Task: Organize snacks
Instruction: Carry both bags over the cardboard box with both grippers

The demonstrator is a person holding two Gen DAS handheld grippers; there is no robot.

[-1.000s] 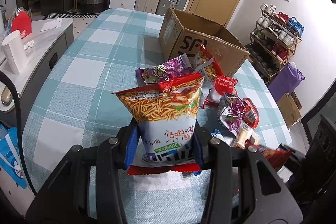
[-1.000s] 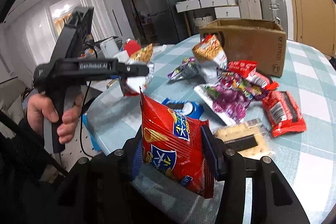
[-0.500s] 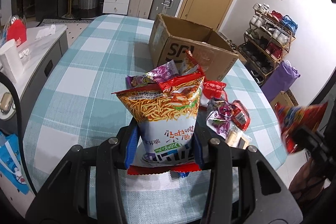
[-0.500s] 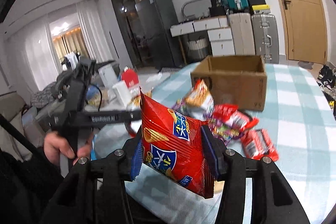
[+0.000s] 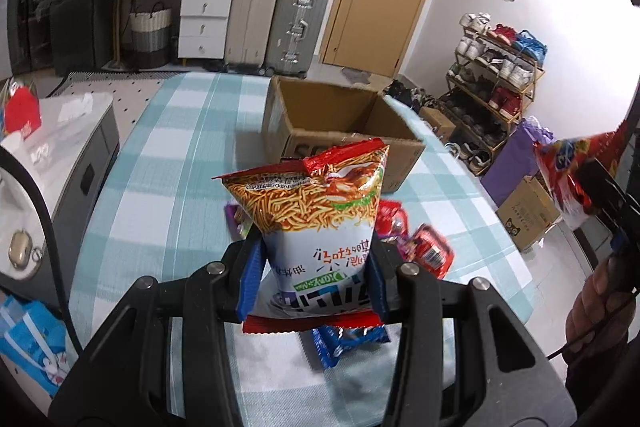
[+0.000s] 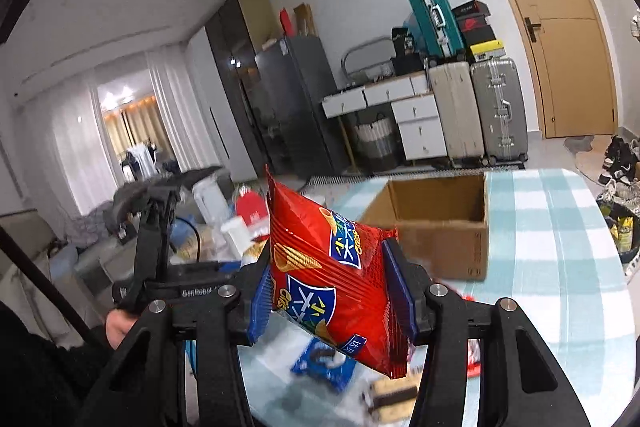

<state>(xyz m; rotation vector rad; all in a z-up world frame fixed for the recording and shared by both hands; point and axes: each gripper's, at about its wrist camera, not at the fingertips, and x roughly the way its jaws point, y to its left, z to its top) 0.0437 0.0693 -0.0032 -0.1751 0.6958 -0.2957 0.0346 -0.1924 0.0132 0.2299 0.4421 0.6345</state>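
Note:
My left gripper [image 5: 314, 277] is shut on a noodle-snack bag [image 5: 316, 211], orange and white with a red top seal, held upright above the table. Behind it stands an open cardboard box [image 5: 340, 131], which looks hollow inside. My right gripper [image 6: 332, 291] is shut on a red crisps bag [image 6: 328, 267], held high; the same box [image 6: 436, 223] lies ahead of it. The red bag [image 5: 568, 171] and the right tool also show at the right edge of the left wrist view. Loose snack packs [image 5: 428, 247] stay on the checked tablecloth [image 5: 168, 187].
A blue biscuit pack [image 6: 324, 363] and a cracker pack [image 6: 392, 395] lie near the table's front edge. A white side cabinet [image 5: 52, 147] stands left of the table. Suitcases [image 5: 296, 27], drawers and a shoe rack [image 5: 496, 83] line the room behind.
Both grippers have risen with their bags still held. The box interior now shows from above, and the loose snacks on the table have dropped lower in both views.

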